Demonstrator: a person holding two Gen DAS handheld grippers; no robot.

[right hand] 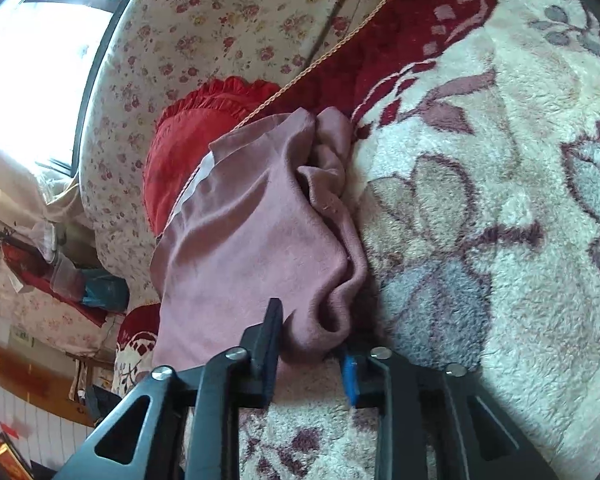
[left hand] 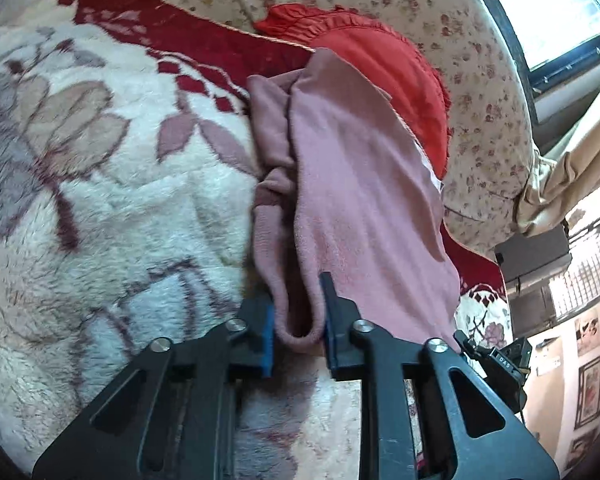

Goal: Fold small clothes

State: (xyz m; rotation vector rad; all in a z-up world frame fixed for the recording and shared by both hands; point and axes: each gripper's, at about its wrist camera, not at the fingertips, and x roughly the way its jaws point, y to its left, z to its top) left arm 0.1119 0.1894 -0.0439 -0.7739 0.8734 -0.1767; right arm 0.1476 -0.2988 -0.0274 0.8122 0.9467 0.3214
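I have both tools on one garment, a dusty pink fleece piece (left hand: 352,184) lying on the plush blanket (left hand: 112,184) that covers the bed; the blanket is cream with mauve flowers and a dark red band along its far edge. The garment lies near that far edge, its upper end reaching over the red band and onto a red frilled cushion (left hand: 384,64), which sits against a floral quilt (left hand: 480,92) beyond; the rest of the cloth runs down towards me in long rumpled folds.

My left gripper (left hand: 300,320) has its jaws drawn nearly together on the near hem; a rolled fold of the pink fleece bulges between the blue pads (left hand: 269,336) and both press into it, so I read it as clamped on the cloth. My right gripper (right hand: 312,344) is in the same state at its own stretch of the near edge; a thick bunch of fleece fills the narrow gap between the black finger (right hand: 270,332) and the blue-padded one, and the cloth is pinched there.

In the right wrist view the garment (right hand: 252,232) hangs partly over the blanket's side edge; a window (right hand: 32,60) glares beyond the quilt.
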